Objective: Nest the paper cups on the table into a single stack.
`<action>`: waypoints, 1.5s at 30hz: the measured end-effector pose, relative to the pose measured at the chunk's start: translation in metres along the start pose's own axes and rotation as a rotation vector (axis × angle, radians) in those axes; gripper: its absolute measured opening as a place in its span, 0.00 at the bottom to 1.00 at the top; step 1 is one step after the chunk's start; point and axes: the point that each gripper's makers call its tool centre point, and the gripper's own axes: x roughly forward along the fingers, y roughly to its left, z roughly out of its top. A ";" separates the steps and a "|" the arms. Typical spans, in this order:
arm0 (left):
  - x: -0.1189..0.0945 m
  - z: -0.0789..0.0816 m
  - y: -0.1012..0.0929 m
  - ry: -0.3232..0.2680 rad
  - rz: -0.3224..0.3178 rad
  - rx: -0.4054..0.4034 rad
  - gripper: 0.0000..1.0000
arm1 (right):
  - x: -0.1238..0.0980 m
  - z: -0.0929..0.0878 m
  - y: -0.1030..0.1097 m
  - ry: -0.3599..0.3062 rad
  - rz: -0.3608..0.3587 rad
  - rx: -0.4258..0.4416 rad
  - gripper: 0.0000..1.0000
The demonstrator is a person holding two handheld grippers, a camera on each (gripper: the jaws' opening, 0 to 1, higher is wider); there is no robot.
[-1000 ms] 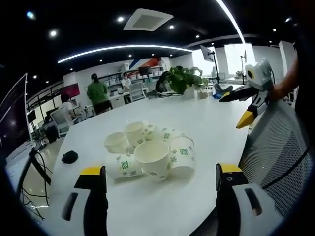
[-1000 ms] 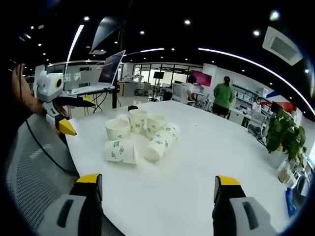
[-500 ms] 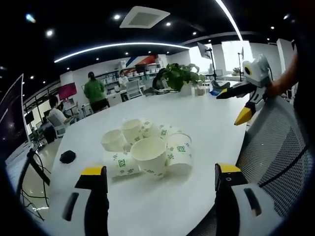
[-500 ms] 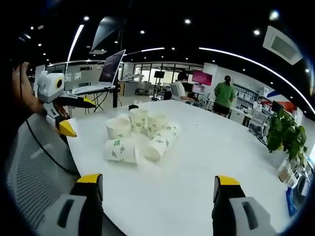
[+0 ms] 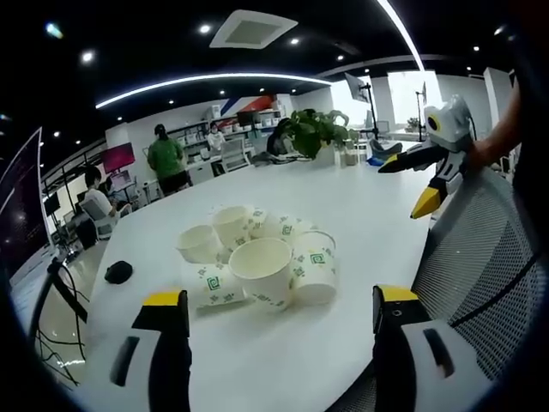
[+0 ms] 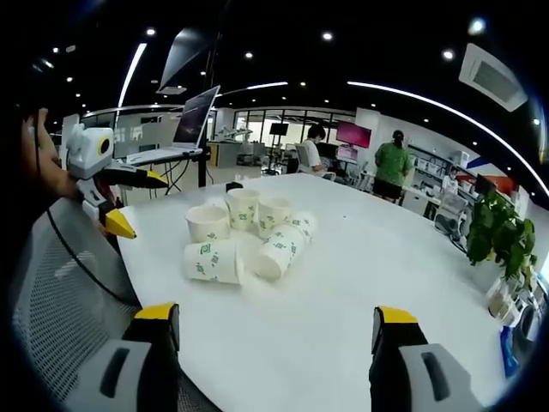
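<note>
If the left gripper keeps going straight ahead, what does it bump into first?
Probably the paper cup lying on its side, open mouth toward the left gripper, at the front of the cluster. The jaws are open; depth is hard to judge.

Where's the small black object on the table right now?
In the left gripper view, the small black rounded object lies on the white table near its left edge, apart from the white paper cups.
</note>
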 end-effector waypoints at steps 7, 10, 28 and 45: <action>0.000 0.000 0.002 -0.002 0.005 0.001 0.87 | 0.000 0.001 0.000 -0.005 0.000 0.002 0.94; 0.000 0.000 0.003 -0.004 0.011 -0.004 0.87 | 0.000 0.001 0.000 -0.007 0.002 0.002 0.94; 0.000 0.001 0.003 -0.006 0.005 -0.012 0.87 | 0.001 0.002 0.001 -0.012 0.002 0.000 0.94; -0.002 0.006 0.005 -0.038 0.015 -0.022 0.90 | 0.000 0.010 0.006 -0.043 0.045 0.009 0.94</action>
